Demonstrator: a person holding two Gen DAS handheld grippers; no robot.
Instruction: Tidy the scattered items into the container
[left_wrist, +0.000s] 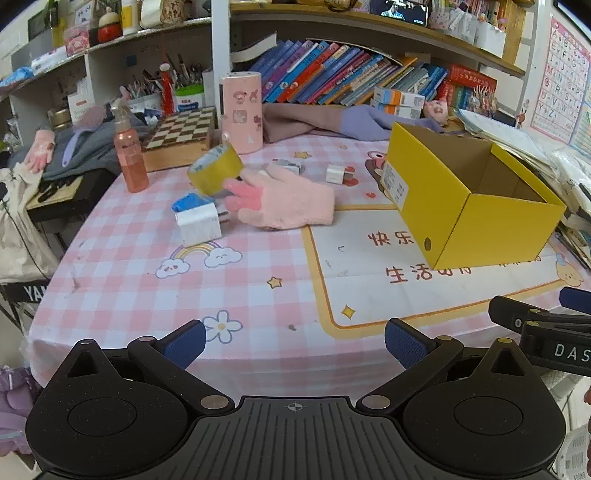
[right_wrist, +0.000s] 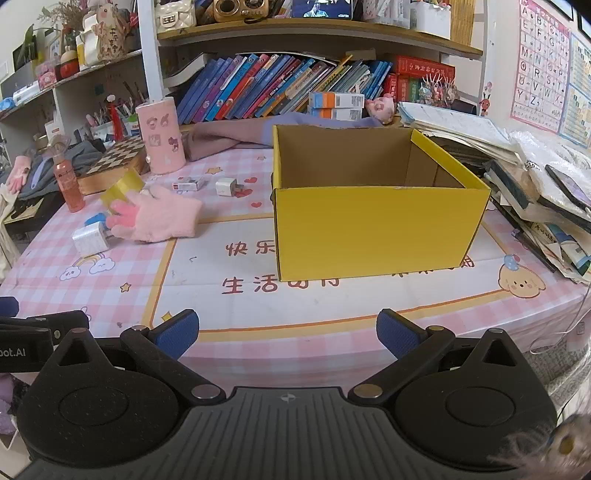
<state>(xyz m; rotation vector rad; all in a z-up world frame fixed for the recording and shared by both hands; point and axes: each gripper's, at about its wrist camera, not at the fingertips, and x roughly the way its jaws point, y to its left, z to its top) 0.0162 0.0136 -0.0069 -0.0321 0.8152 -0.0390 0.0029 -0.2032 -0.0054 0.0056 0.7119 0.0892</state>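
The yellow box (right_wrist: 376, 229) stands upright with its top open on the right half of the checked tablecloth (left_wrist: 147, 288), resting on the white printed panel; its brown interior shows nothing inside from either view. The scattered items lie to the left of the box, apart from it. The pink glove (left_wrist: 284, 201) lies flat near the table centre, fingers pointing left. The yellow tape roll (left_wrist: 216, 170) stands tilted on its edge, touching the glove's fingertips. The large white plug (left_wrist: 199, 221) with a blue piece on top sits just beside the glove's fingers, on the near-left side. The small white adapter (left_wrist: 338, 173) and a small printed carton (left_wrist: 290, 166) lie behind the glove, between it and the box's rear corner. A bare strip of cloth separates the glove cuff from the box's left wall. Behind the items stand a pink cylinder (left_wrist: 242, 112), a chessboard case (left_wrist: 181, 136) and an orange spray bottle (left_wrist: 127, 151). A stack of papers and books (right_wrist: 517, 173) crowds the box's right side closely. The near table edge in front of the box and glove is unobstructed. The left gripper (left_wrist: 295, 341) hovers over the near edge with jaws spread wide and nothing between them. The right gripper (right_wrist: 288, 332) hovers likewise in front of the box's near wall, jaws fully apart, holding nothing.
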